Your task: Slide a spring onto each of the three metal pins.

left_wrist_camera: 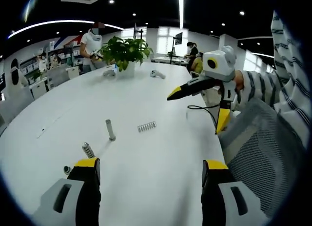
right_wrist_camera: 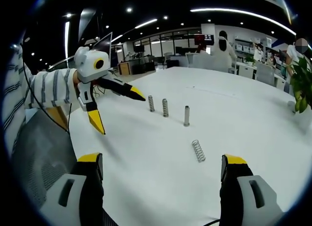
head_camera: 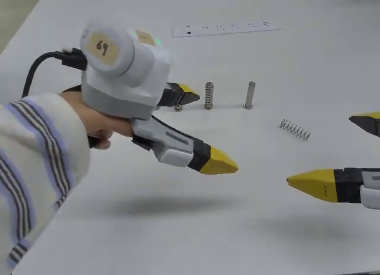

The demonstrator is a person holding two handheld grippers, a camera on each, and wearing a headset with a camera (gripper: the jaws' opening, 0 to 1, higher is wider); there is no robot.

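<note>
Left tool (head_camera: 218, 131): jaws spread, nothing held, above the worktop (head_camera: 178, 227). Right tool (head_camera: 319, 149): jaws spread, also empty. Three pins stand upright in a row on the worktop. The left pin (right_wrist_camera: 150, 103) appears to carry a spring, and the middle pin (head_camera: 208, 95) carries one. The right pin (head_camera: 250, 95) is bare. One loose spring (head_camera: 294, 129) lies flat near the bare pin, between it and the right tool.

The tabletop (head_camera: 178, 227) is finished in smooth, matt white. Ahead of the left gripper (head_camera: 211, 129), the bare pin (head_camera: 250, 94) is shown as dull grey metal, and the loose spring (head_camera: 295, 130) beside it as coiled metal wire. The gripper shell is moulded in matt grey plastic and carries a paper label (head_camera: 102, 47); behind it, a striped knit cloth sleeve (head_camera: 35, 162) is worn.
</note>
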